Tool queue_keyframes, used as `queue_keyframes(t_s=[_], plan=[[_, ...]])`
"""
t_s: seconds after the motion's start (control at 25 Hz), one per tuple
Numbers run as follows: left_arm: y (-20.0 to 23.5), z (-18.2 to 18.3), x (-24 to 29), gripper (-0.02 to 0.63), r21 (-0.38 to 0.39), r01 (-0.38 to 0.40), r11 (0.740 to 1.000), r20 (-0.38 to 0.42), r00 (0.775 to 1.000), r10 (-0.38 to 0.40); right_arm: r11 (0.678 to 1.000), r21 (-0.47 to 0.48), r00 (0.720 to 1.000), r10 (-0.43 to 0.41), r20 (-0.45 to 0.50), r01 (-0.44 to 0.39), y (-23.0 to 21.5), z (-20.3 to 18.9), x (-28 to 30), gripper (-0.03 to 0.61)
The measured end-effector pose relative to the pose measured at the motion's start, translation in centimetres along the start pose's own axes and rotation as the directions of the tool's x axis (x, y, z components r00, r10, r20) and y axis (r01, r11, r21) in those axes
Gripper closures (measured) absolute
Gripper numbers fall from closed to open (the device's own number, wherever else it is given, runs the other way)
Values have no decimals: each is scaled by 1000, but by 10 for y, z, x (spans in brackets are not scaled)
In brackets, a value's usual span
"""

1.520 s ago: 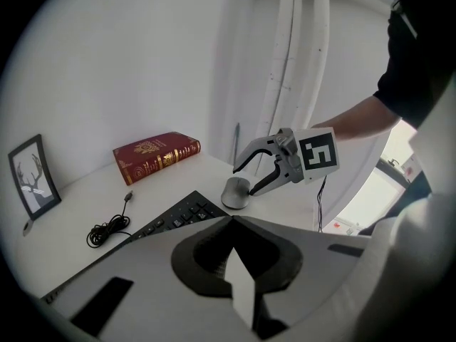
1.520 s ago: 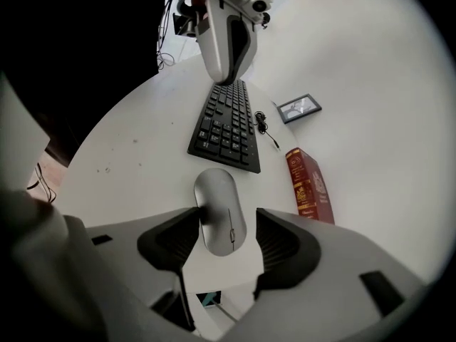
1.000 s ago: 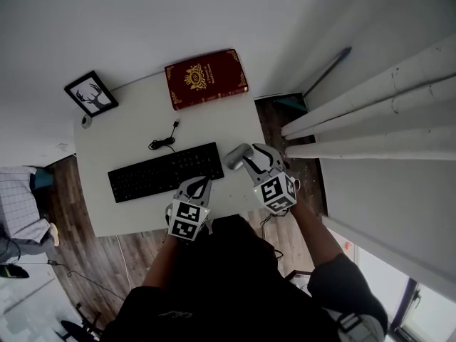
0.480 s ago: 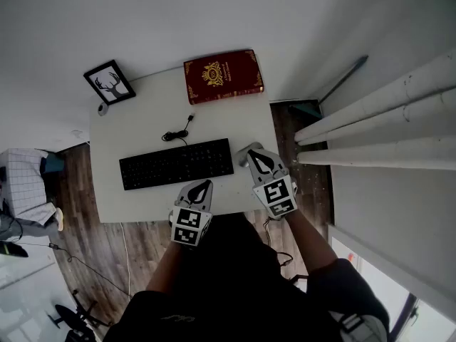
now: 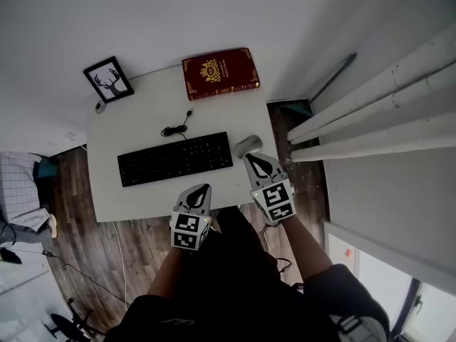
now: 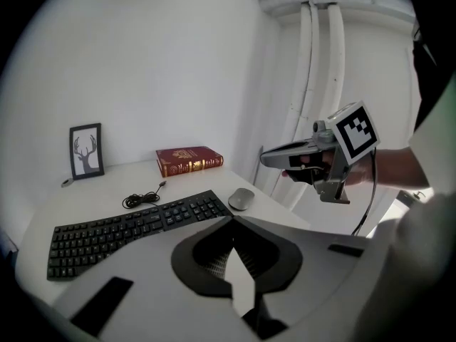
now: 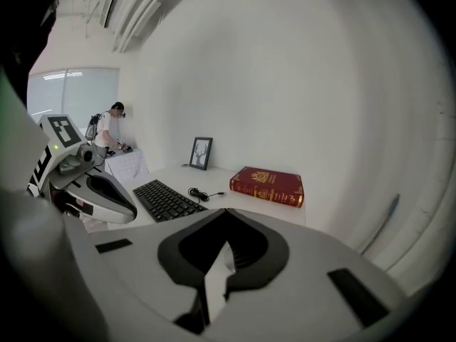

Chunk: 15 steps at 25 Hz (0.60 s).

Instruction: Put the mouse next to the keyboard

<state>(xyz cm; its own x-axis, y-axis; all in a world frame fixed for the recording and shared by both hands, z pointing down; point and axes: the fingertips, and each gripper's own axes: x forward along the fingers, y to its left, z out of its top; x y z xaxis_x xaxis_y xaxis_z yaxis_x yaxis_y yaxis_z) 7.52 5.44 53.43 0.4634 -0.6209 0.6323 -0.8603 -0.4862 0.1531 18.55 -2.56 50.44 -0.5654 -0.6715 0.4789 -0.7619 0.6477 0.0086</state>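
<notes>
A grey mouse (image 5: 247,145) lies on the white table (image 5: 142,198), just off the right end of the black keyboard (image 5: 174,159). My right gripper (image 5: 253,158) hovers a little nearer to me than the mouse, shut and empty, clear of it. My left gripper (image 5: 202,189) hangs over the table's near edge in front of the keyboard, shut with nothing in it. The left gripper view shows the mouse (image 6: 241,199) beside the keyboard (image 6: 135,226), with the right gripper (image 6: 299,155) above and to their right. The right gripper view hides the mouse behind its own jaws.
A red book (image 5: 219,73) lies at the table's far right and a framed deer picture (image 5: 108,79) at the far left. The keyboard's coiled cable (image 5: 174,128) lies behind it. White pipes (image 5: 370,105) run along the right. A person (image 7: 110,130) stands far off.
The right gripper let go of the mouse, shut, and drew back toward me and up. The mouse now lies free by the keyboard. The left gripper also pulled back.
</notes>
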Motion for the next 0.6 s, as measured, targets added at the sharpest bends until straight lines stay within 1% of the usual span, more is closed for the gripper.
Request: queue_keyframes(t_s=[0.08, 0.16, 0.32, 0.44, 0.52, 0.6], plan=[[-1, -3, -11, 614, 2, 1, 1000, 20, 1000, -1, 1000, -1, 1000, -21, 8, 21, 9, 1, -10, 558], [-3, -7, -22, 614, 31, -6, 1000, 37, 999, 5, 999, 1, 999, -46, 21, 46, 19, 4, -22, 558], [-15, -5, -51, 614, 122, -19, 992, 99, 995, 6, 996, -22, 995, -83, 48, 84, 50, 9, -49, 558], [-31, -6, -76, 614, 209, -58, 976, 154, 988, 25, 993, -52, 994, -102, 41, 104, 81, 5, -78, 558], [-44, -6, -86, 614, 204, -45, 978, 197, 980, 4, 990, -67, 992, -123, 36, 125, 96, 2, -94, 558], [-52, -9, -91, 614, 170, -19, 985, 229, 973, -21, 988, -53, 989, -142, 48, 145, 108, 0, -103, 558]])
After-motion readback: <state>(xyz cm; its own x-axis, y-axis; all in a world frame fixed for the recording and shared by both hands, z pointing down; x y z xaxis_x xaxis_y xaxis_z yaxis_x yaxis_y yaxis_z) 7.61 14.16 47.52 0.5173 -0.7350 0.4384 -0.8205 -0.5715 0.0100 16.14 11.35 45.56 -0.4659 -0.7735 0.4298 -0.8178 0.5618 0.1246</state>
